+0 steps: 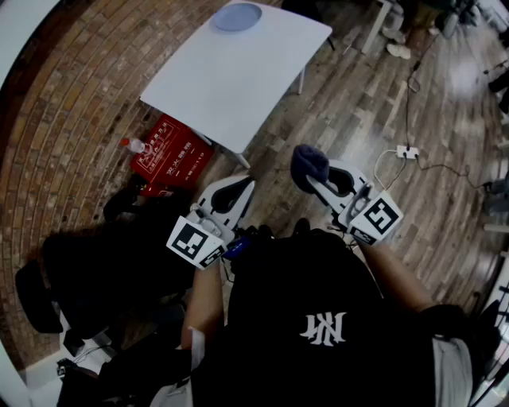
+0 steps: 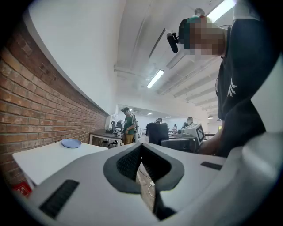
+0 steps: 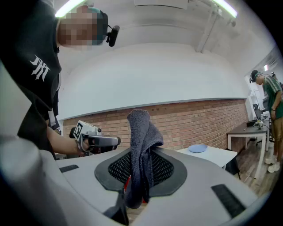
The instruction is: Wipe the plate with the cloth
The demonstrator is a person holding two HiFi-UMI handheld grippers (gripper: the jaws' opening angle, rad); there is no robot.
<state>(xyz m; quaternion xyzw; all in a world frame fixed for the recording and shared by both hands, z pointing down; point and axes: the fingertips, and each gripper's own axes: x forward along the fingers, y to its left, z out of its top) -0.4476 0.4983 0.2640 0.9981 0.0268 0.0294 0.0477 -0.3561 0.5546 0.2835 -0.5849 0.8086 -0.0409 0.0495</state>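
A pale blue plate (image 1: 237, 16) lies on the far corner of a white table (image 1: 238, 79), well ahead of both grippers. It shows small in the left gripper view (image 2: 70, 143) and in the right gripper view (image 3: 197, 148). My right gripper (image 1: 312, 176) is shut on a dark blue-grey cloth (image 3: 140, 150), which bunches up above the jaws and hangs below them; the cloth (image 1: 308, 165) also shows in the head view. My left gripper (image 1: 232, 193) is shut with nothing between its pads (image 2: 140, 161). Both are held level in front of my body, away from the table.
A red box (image 1: 171, 155) with a bottle beside it lies on the wooden floor by the table's near left leg. A brick wall (image 1: 48, 143) runs along the left. Cables and a power strip (image 1: 407, 151) lie on the floor at right. People stand at desks in the distance.
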